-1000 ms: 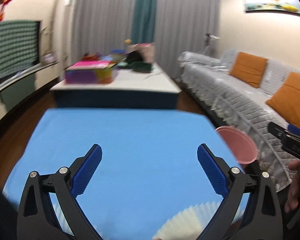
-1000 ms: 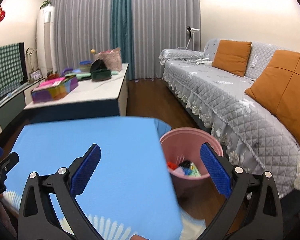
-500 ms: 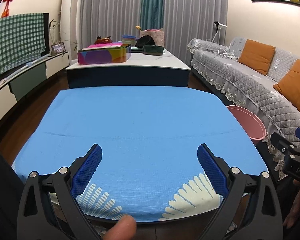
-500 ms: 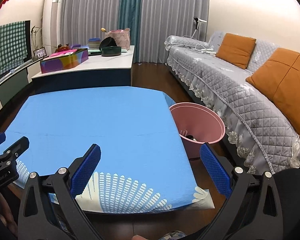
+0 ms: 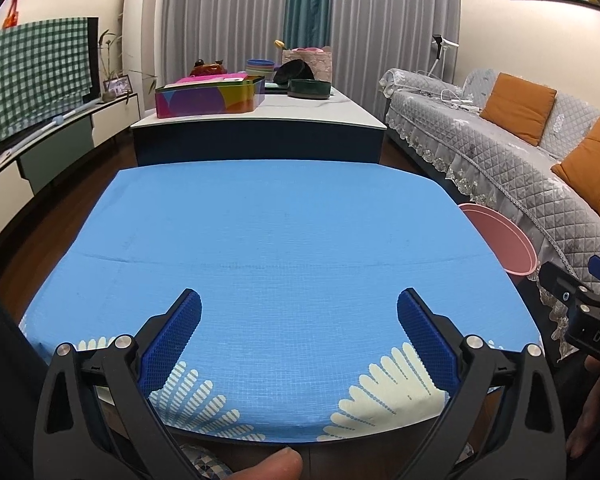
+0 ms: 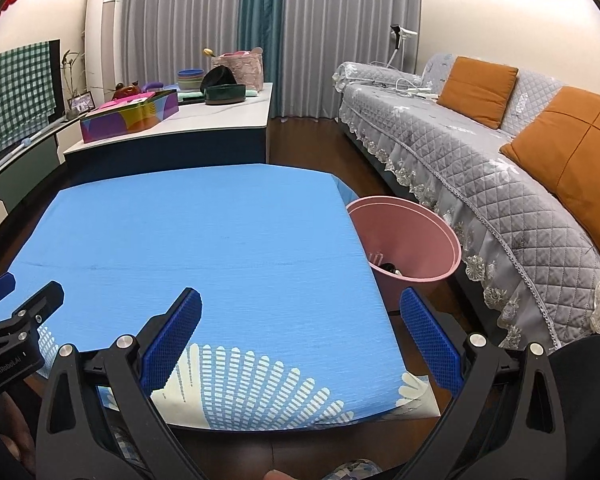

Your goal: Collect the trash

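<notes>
Beside the bench's (image 6: 204,240) right edge stands the pink bin (image 6: 416,240), trash dimly visible inside; the right tongs (image 6: 300,328) are nearer it than the left tongs (image 5: 300,328). Both gape wide, empty, over bare blue cloth.

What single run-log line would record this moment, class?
left gripper: open, holding nothing | right gripper: open, holding nothing | blue tablecloth: no trash seen | pink bin: beside table, items inside
</notes>
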The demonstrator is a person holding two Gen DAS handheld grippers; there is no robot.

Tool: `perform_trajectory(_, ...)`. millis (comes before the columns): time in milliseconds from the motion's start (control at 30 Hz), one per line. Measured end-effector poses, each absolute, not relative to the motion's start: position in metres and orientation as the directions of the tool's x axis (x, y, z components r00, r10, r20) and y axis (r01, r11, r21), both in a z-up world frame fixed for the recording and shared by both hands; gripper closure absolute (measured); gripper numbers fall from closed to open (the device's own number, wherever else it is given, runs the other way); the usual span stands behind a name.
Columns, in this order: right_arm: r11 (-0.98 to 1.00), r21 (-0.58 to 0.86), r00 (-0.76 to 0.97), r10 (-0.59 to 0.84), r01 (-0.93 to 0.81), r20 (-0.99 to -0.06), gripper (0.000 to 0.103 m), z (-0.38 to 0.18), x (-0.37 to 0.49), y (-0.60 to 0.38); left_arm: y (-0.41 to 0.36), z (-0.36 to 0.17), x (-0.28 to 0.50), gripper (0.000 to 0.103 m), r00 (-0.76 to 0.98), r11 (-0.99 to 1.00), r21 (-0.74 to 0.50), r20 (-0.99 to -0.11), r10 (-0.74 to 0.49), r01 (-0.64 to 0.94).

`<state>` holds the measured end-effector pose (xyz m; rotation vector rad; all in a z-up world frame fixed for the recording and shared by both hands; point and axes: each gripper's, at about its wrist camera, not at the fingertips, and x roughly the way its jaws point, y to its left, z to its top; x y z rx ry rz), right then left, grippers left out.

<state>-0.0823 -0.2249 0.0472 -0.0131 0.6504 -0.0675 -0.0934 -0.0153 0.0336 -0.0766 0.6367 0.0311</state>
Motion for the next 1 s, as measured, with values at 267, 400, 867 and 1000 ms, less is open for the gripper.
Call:
perform_trajectory(267,0.998,-0.029,0.793,-0.067,0.062,-0.606,0.005,0.0470,-0.0817,-0.2259,-0.0178,0.0338,-0.0939,0.008,0.804,0.997,-0.063,-0.595,-0.001,-0.045)
perform_trajectory(400,0.998,-0.029,0.793,-0.066,0.061,-0.606,0.005,0.0471,-0.0817,-0.2261,-0.0194,0.0333,-0.0943,0.008,0.802,0.997,-0.065,-0.597,-0.005,-0.043)
perform_trajectory(867,0.998,-0.029,0.793,-0.066,0.061,-0.606,0.005,0.0471,-0.0818,-0.2257,-0.0196,0.0329,-0.0942,0.008,0.802,0.997,-0.066,-0.597,-0.006,-0.042)
perform_trajectory(1000,0.998,-0.028,0.793,-0.067,0.062,-0.605,0.005,0.0473,-0.0818,-0.2255,-0.0214,0.0326,-0.0947,0.008,0.803,0.997,-0.065,-0.596,-0.009,-0.036)
